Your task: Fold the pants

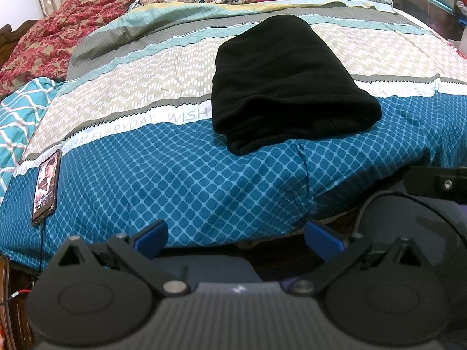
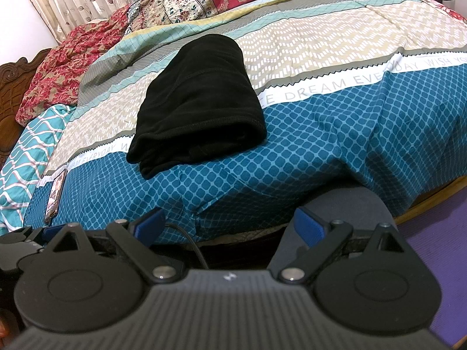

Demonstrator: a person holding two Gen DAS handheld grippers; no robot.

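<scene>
Black pants [image 1: 289, 87] lie folded into a compact bundle on a patterned bedspread [image 1: 175, 180], near the bed's front edge and roughly midway along it. Both grippers hang off the bed, below that front edge, touching nothing. The left gripper [image 1: 236, 237] has its blue-padded jaws spread wide apart; the right gripper [image 2: 230, 223] likewise. A phone [image 1: 45, 188] rests near the bed's front left corner.
</scene>
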